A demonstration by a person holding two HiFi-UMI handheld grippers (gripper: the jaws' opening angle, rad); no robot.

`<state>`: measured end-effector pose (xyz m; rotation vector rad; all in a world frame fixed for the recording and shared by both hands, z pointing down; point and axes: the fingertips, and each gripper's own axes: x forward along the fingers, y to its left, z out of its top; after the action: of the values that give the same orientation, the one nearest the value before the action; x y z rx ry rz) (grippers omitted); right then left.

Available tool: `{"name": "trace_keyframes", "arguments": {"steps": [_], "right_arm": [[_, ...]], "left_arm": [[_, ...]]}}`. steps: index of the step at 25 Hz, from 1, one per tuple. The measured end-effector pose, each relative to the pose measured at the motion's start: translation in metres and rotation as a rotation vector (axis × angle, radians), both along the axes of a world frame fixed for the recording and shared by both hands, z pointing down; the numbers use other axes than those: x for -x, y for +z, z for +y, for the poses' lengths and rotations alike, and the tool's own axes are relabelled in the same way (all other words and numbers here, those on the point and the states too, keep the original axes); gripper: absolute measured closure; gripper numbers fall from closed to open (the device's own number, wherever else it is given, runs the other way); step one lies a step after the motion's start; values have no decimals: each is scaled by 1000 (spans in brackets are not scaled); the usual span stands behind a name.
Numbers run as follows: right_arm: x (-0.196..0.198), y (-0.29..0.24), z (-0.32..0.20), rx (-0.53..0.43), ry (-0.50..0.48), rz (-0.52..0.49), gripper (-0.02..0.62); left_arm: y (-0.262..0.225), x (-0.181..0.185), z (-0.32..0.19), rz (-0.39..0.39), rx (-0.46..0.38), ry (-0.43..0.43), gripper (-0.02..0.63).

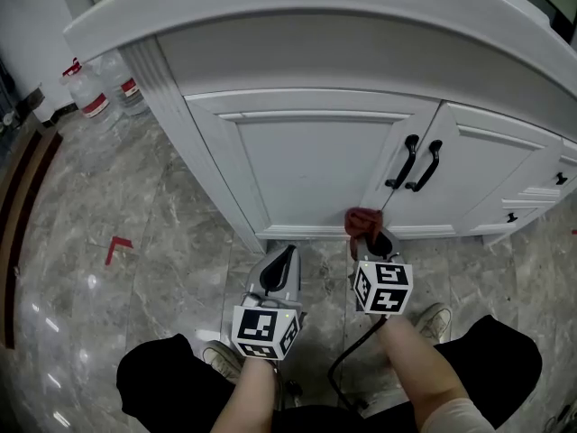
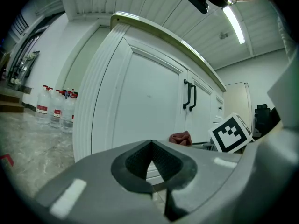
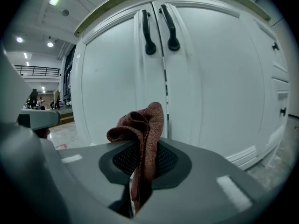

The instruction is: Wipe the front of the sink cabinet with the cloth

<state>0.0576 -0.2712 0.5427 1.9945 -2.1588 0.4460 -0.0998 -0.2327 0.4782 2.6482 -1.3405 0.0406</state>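
The white sink cabinet (image 1: 297, 165) fills the upper head view, with two doors and a pair of black handles (image 1: 414, 163). My right gripper (image 1: 373, 238) is shut on a reddish-brown cloth (image 1: 362, 220), held close to the bottom of the doors near their middle seam. In the right gripper view the cloth (image 3: 140, 125) sticks up from between the jaws, in front of the cabinet doors (image 3: 187, 78) and the black handles (image 3: 159, 29). My left gripper (image 1: 281, 265) hangs lower left of the cloth, shut with nothing in it. The left gripper view shows the cabinet (image 2: 145, 106) and the cloth (image 2: 180, 138).
Several water bottles (image 1: 104, 88) stand on the marble floor by the cabinet's left corner. A red tape mark (image 1: 117, 246) lies on the floor at left. Small drawers with black knobs (image 1: 559, 179) are at the cabinet's right. The person's shoes (image 1: 435, 318) are below.
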Motion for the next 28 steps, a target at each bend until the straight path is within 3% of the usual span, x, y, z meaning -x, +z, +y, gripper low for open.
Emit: {"name": "trace_keyframes", "arguments": {"steps": [6, 13, 20, 28], "right_arm": [[15, 19, 2, 43, -5, -4, 514], [115, 43, -13, 71, -177, -18, 515], [207, 57, -28, 75, -315, -50, 514], [237, 75, -45, 100, -320, -87, 515]], "left_arm": [[9, 18, -2, -5, 21, -33, 606], [13, 70, -4, 20, 44, -113, 606], [24, 128, -3, -10, 71, -215, 606], [32, 151, -1, -36, 85, -229, 606]]}}
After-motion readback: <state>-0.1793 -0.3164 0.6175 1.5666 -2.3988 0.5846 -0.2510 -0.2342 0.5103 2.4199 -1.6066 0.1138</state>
